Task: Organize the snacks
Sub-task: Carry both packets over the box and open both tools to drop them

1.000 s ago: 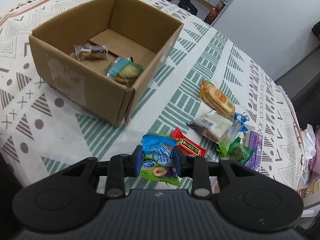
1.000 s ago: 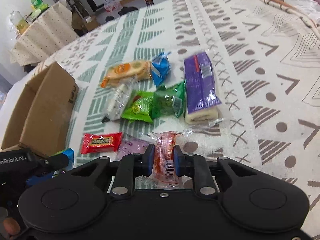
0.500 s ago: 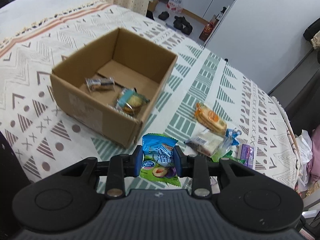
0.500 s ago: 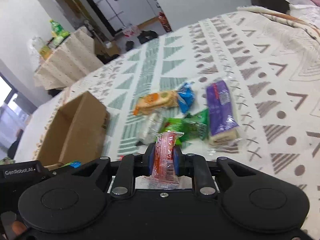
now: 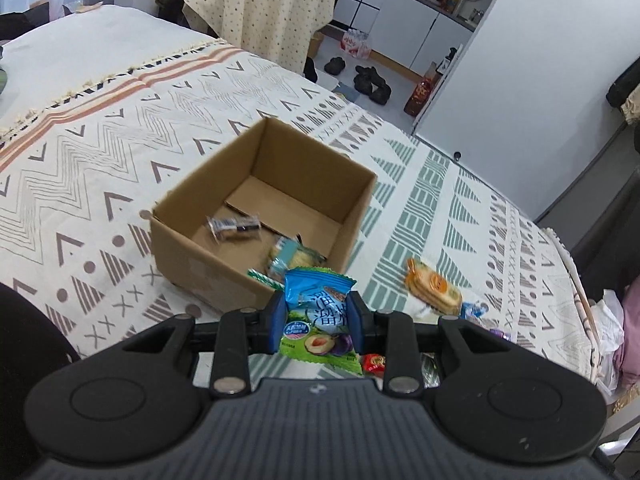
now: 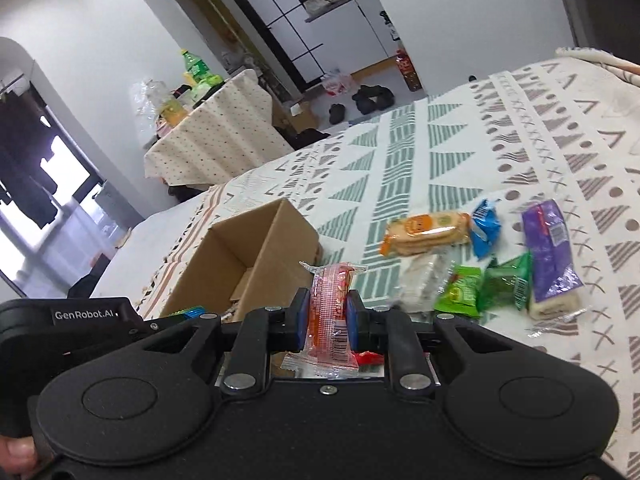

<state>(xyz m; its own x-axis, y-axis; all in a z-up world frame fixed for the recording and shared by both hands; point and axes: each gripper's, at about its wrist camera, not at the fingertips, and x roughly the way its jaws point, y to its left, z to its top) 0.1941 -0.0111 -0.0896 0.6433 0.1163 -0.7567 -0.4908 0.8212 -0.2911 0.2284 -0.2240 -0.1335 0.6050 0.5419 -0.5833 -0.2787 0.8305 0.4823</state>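
Gripping: left jaws blue plum packet (image 5: 316, 316) | right jaws red packet (image 6: 330, 312) | cardboard box (image 5: 200, 268) open-topped

Matt brown cardboard on the box (image 5: 256, 216), raw corrugated edges showing. Under it a woven cotton-look tablecloth (image 5: 120, 128), soft and matt, printed pattern. Glossy crinkled plastic film on the blue plum-candy packet (image 5: 316, 320); clear shiny film on the red snack stick (image 6: 330, 312). The left gripper (image 5: 316, 322) is matt black plastic, ribbed body, metal pins gleaming.
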